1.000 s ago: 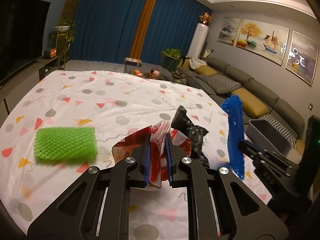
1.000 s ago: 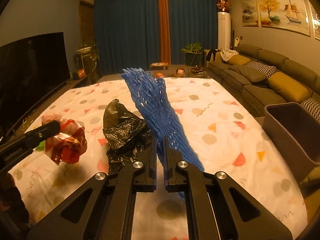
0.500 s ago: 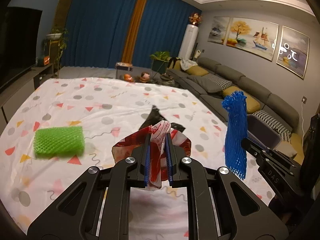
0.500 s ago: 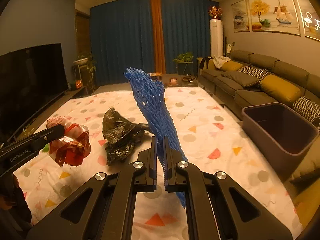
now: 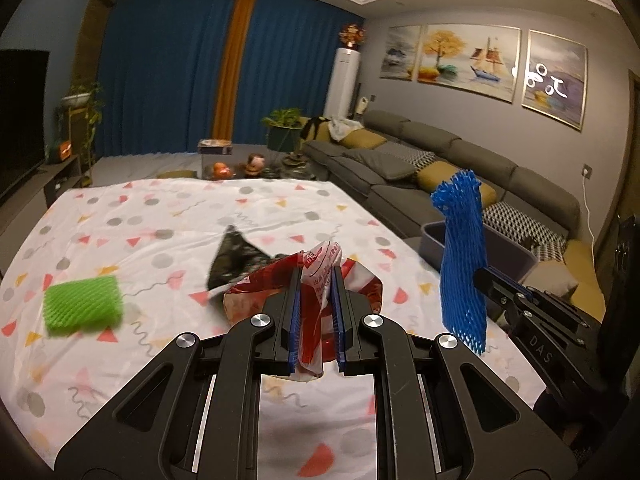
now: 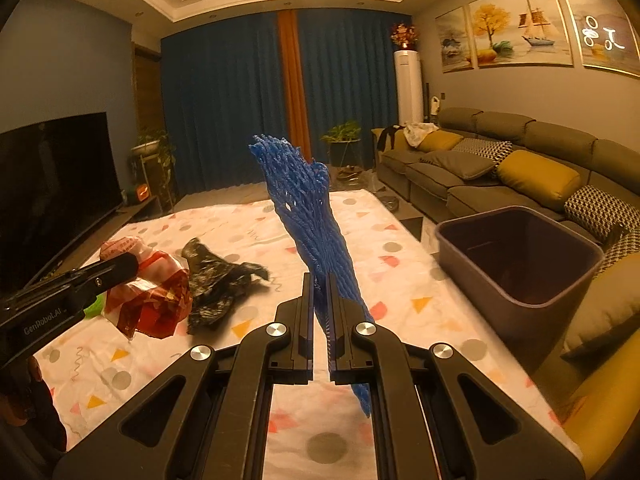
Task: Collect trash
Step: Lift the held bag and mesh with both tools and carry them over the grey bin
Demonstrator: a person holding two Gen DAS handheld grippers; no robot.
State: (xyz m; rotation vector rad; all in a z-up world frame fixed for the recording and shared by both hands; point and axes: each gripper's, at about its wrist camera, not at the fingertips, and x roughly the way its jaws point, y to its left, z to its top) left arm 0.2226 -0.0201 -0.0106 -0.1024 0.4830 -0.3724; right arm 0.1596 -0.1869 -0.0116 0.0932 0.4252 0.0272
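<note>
The left tongs (image 5: 316,280) are pinching a crumpled red-and-white plastic wrapper (image 5: 320,264) between their blue pads, the jaws standing nearly closed around the bunched film, and are carrying it clear of the surface below. In the right wrist view these same tongs (image 6: 120,266) are entering from nine o'clock with the wrapper (image 6: 156,300) hanging at their tip. The right tongs (image 6: 320,280) are clamping a long blue foam fruit-net sleeve (image 6: 304,216); the jaws are almost fully closed on its lower part, the sleeve is standing up toward twelve o'clock, and its short tail is dangling below the pads toward five o'clock. In the left wrist view the right tongs (image 5: 482,278) are showing at three o'clock with the sleeve (image 5: 462,256) rising from them.

Outward from the tongs, a crumpled black plastic bag (image 6: 216,280) is lying on the white sheet patterned with grey dots and coloured triangles (image 6: 360,216), just beyond the wrapper. A green foam net pad (image 5: 82,304) is lying on the same sheet at nine o'clock in the left wrist view, well apart from the bag. A dark grey rectangular plastic bin (image 6: 520,264) is standing open-topped at three o'clock in the right wrist view, beside the sheet's edge and in front of a grey sofa with yellow cushions (image 6: 536,172). Blue curtains with an orange panel (image 6: 288,100) are closing the far wall at twelve o'clock.
</note>
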